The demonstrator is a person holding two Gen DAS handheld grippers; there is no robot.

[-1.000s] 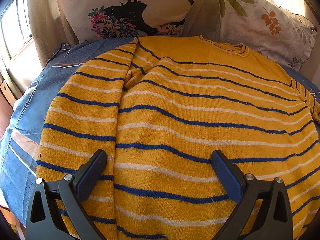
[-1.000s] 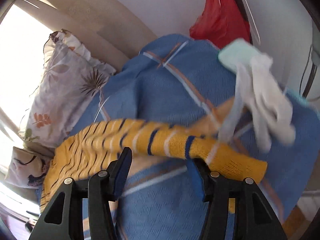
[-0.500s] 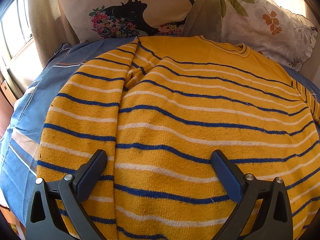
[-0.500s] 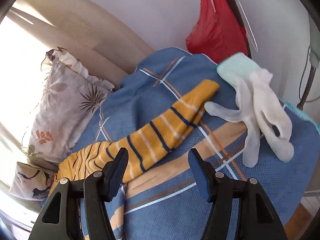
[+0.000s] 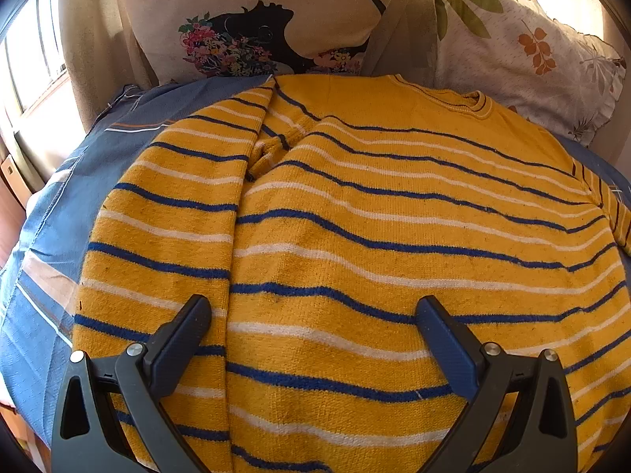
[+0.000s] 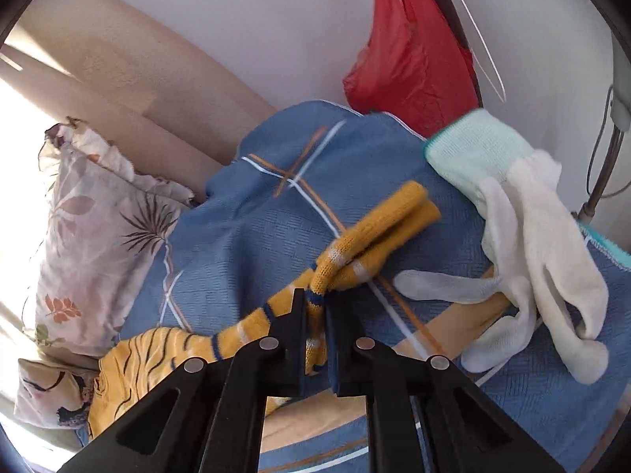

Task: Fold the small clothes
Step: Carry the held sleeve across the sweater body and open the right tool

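Observation:
A yellow sweater (image 5: 374, 213) with blue and white stripes lies flat on a blue bedsheet (image 5: 51, 213). Its left sleeve is folded over the body. My left gripper (image 5: 311, 315) hovers open above the sweater's lower part, holding nothing. In the right wrist view my right gripper (image 6: 317, 307) is shut on the sweater's right sleeve (image 6: 378, 228), which bunches between the fingers and sticks out past them over the sheet (image 6: 256, 216). The sweater body (image 6: 150, 358) shows at lower left.
Two patterned pillows (image 5: 276, 12) (image 5: 524, 39) lean at the head of the bed. A white glove with a mint cuff (image 6: 528, 228) lies right of the sleeve. A red bag (image 6: 410, 55) hangs on the wall behind. A floral pillow (image 6: 90, 228) sits left.
My right gripper has closed on the right sleeve, which lay flat between open fingers half a second ago; the sleeve now bunches. The left gripper and the sweater body have not moved.

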